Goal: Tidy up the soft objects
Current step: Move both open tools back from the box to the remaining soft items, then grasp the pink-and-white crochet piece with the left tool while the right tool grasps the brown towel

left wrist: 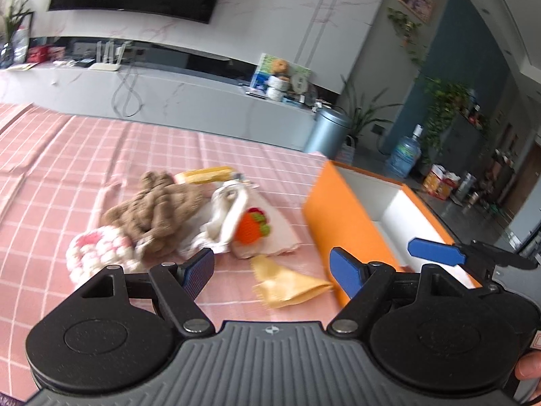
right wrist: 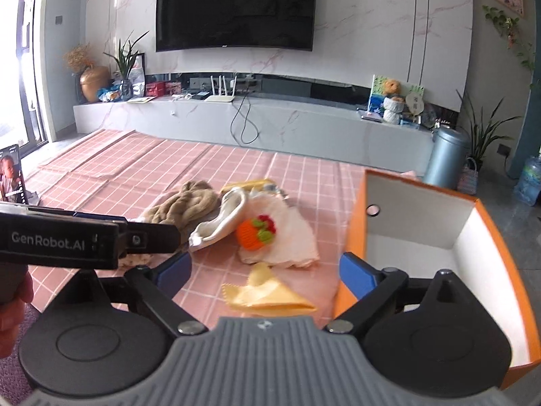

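Note:
A heap of soft things lies on the pink checked cloth: a brown knit (left wrist: pixel 159 206), a pink-and-white knit (left wrist: pixel 98 250), and a white cloth (right wrist: pixel 287 233) with an orange crochet piece (right wrist: pixel 252 231) on it. A folded yellow cloth (right wrist: pixel 270 296) lies apart, nearer to me. My left gripper (left wrist: pixel 272 270) is open over the cloth's near side, nothing between its fingers. My right gripper (right wrist: pixel 265 275) is open just above the yellow cloth without touching it. An orange box (right wrist: pixel 490 223) with white inner walls stands open at the right.
The pink checked tablecloth (right wrist: pixel 135 169) spreads far to the left. A phone (right wrist: pixel 12 176) stands propped at the far left edge. Beyond the table are a grey TV bench (right wrist: pixel 270 118), a metal bin (right wrist: pixel 446 155) and a water bottle (left wrist: pixel 404 154).

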{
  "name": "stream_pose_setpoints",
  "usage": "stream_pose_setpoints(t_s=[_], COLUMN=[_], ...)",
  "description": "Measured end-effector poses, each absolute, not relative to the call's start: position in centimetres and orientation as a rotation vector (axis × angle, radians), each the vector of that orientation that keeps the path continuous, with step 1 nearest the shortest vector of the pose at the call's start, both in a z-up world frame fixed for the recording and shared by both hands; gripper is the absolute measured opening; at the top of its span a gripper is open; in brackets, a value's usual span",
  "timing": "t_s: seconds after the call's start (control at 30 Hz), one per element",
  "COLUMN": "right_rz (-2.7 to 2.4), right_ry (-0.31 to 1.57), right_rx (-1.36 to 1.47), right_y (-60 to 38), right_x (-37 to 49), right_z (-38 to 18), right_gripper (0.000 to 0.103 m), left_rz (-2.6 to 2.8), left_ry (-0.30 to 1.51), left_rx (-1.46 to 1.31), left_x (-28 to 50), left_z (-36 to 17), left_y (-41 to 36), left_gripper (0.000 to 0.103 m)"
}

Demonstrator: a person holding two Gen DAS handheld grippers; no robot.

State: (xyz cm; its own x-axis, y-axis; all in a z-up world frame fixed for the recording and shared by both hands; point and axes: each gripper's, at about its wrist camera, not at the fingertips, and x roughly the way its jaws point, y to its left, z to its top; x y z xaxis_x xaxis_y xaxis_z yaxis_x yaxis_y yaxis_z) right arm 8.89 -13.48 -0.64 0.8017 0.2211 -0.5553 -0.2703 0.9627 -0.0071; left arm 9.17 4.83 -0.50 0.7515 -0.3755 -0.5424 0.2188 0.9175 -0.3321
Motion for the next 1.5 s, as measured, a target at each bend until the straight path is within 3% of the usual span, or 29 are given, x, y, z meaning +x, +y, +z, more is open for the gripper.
stream_pose_setpoints(t_s=[0.6, 1.07, 1.33, 1.43, 1.5], right_rz=[0.347, 0.441, 0.492, 0.504, 0.512], right_ry=[0.616, 0.568, 0.567, 0.567, 0.571], right_rx=[-0.185, -0.303, -0.311, -0.311, -0.308], right_y=[-8.3, -3.3, -1.7, -1.2, -0.9], right_x=[11.8, 18.4, 21.5, 22.0, 22.3], right_z=[-5.5, -6.0, -6.2, -6.4, -6.5], right_gripper=[0.092, 0.069, 0.063, 0.061, 0.060], left_rz=[-0.115, 0.054, 0.036, 0.013, 0.004], left_ry=[0.661, 0.818, 0.853, 0.839, 0.829], left_rx=[-0.242, -0.408, -0.429, -0.426, -0.444], left_x=[8.9, 15.7, 17.0, 17.2, 17.2], left_z=[-5.4, -7.9, -9.6, -9.6, -9.4], left_y=[10.6, 15.9, 16.1, 16.0, 16.3], left_gripper=[0.090, 0.091, 0.093, 0.074, 0.054])
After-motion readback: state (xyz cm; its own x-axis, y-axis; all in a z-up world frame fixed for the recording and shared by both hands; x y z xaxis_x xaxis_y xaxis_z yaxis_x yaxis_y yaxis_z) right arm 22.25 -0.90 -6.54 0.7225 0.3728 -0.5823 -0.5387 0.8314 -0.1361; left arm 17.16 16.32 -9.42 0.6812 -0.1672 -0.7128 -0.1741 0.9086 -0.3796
